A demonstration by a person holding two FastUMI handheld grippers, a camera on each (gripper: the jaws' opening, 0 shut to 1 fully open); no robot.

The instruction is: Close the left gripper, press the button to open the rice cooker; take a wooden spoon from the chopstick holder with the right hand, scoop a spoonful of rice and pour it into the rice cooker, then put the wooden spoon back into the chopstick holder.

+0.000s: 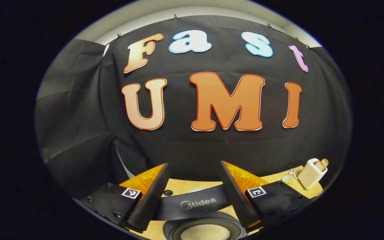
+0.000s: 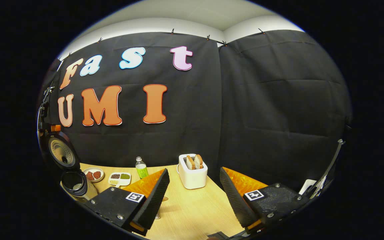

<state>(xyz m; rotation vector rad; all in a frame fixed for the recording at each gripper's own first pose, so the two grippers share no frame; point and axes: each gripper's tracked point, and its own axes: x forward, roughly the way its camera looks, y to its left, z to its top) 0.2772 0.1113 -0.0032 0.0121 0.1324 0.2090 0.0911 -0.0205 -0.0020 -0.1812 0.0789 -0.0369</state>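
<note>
The left gripper (image 1: pixel 192 196) hangs with fingers spread apart, holding nothing, right above the open rice cooker (image 1: pixel 205 230), whose pot shows white rice. The right gripper (image 2: pixel 193 200) is likewise spread and empty over the wooden table (image 2: pixel 192 206). Beyond it stand a toaster (image 2: pixel 192 175), a bottle (image 2: pixel 141 168), and two dishes of food (image 2: pixel 120 178).

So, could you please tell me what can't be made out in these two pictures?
- Cooker, left gripper view: its body is cut off by the bottom edge, and the fingers cover its sides.
- Dishes, right gripper view: the contents are too small to identify.
- Metal object, right gripper view: mostly hidden behind a finger, so it can't be identified.
</note>
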